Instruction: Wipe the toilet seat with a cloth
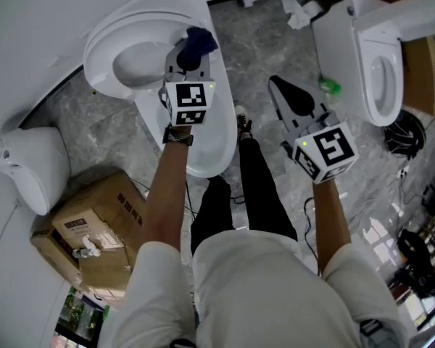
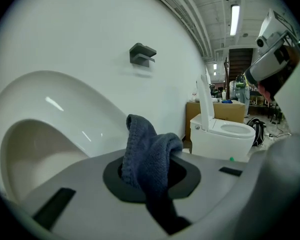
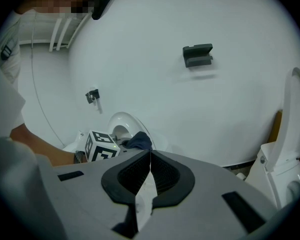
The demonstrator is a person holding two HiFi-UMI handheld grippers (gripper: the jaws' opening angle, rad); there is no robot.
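Note:
A white toilet with its seat (image 1: pixel 105 38) stands at the upper left of the head view. My left gripper (image 1: pixel 187 55) hovers over the seat's right rim, shut on a dark blue cloth (image 1: pixel 199 40) that sticks out past the fingertips. In the left gripper view the cloth (image 2: pixel 142 144) bunches up between the jaws, with the seat and bowl (image 2: pixel 45 134) to the left. My right gripper (image 1: pixel 281 87) hangs over the floor to the right of this toilet, shut with nothing in it; the right gripper view shows its pads (image 3: pixel 162 171) pressed together.
A second white toilet (image 1: pixel 377 56) with raised lid stands at the upper right, next to a cardboard box (image 1: pixel 424 71). Another cardboard box (image 1: pixel 94 223) sits at the lower left, a white fixture (image 1: pixel 29 165) beside it. Cables and dark gear (image 1: pixel 406 136) lie on the grey floor at right.

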